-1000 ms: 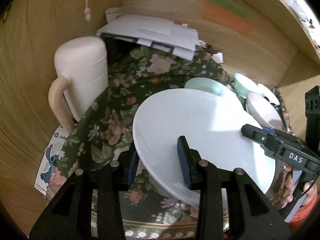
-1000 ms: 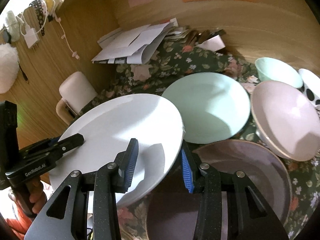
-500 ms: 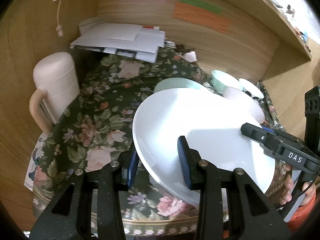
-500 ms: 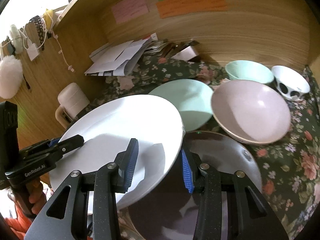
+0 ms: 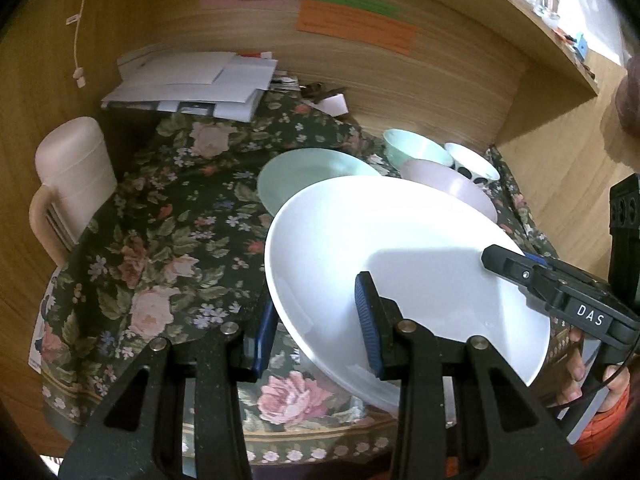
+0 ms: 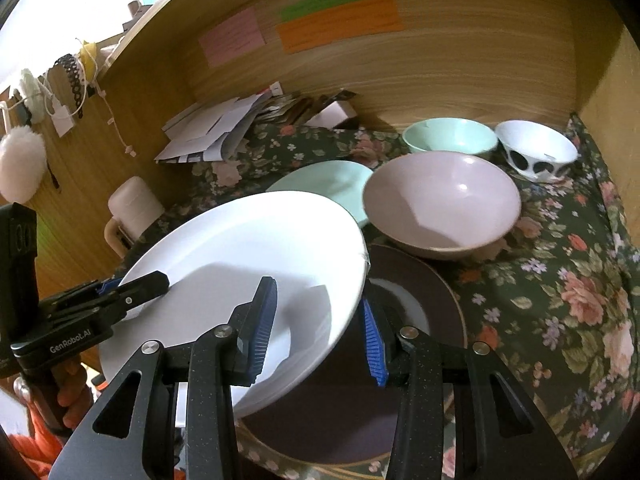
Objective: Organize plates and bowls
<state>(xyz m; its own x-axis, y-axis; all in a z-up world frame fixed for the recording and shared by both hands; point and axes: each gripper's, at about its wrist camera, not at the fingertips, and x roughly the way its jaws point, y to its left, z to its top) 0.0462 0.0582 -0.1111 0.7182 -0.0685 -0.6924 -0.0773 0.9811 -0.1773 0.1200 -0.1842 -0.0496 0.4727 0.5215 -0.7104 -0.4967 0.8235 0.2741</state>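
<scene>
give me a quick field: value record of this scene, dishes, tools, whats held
held item: white plate, tilted, lifted above the dark plate
left tool: straddles the white plate's left rim
right tool: straddles the plate's right rim
resting dishes: mint plate, pink bowl, mint bowl, white bowl with black spots
surface: floral cloth
back left: paper pile, cream jug
wall: pink, green and orange notes
</scene>
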